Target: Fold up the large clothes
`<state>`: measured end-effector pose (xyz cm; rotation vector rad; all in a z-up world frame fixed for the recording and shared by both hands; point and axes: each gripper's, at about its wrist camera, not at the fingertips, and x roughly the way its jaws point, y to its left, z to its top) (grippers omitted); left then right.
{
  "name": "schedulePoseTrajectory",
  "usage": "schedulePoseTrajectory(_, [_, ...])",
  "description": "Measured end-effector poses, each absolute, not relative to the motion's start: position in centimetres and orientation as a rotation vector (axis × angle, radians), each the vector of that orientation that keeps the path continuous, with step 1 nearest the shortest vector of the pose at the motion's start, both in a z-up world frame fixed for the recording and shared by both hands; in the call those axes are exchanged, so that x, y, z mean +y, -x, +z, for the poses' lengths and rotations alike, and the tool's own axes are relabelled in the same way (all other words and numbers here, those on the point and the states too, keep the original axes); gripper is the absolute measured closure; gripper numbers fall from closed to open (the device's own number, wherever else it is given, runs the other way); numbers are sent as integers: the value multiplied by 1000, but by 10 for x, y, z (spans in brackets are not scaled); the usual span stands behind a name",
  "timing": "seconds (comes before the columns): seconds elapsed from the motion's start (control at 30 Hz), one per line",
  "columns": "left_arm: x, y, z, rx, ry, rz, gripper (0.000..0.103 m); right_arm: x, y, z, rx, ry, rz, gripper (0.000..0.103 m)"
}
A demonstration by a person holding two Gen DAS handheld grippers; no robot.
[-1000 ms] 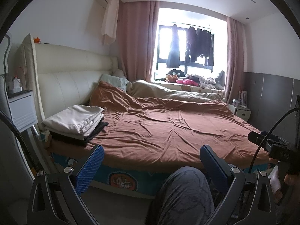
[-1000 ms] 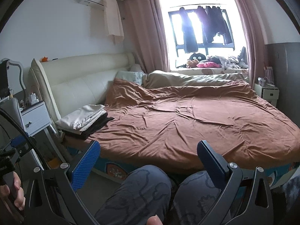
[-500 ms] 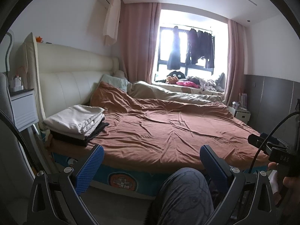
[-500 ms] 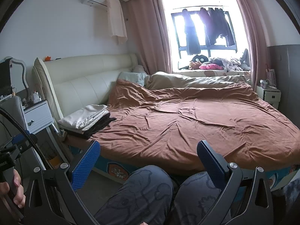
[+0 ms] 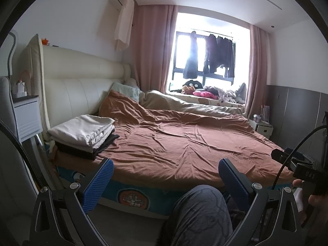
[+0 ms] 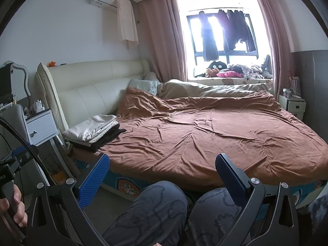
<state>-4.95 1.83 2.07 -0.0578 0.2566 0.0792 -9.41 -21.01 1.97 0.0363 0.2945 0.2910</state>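
Both wrist cams sit low by the person's knees, looking across the bed (image 5: pixel 184 143) toward the window (image 6: pixel 221 24). Left cam sits further left; both catch the clothes stack (image 5: pixel 82 133) and headboard (image 6: pixel 92 86).

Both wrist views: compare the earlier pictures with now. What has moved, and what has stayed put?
Both views shift slightly, as if the tools tilted down a little. Nothing was grasped or released: the left tool and right tool stay open and empty. The folded stack and brown cover lie unchanged.
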Motion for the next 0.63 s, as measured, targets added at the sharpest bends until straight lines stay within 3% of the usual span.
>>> schedulePoseTrajectory(0.63, [16, 47, 20, 259, 56, 78, 0, -212, 91, 21, 307, -50, 276, 0])
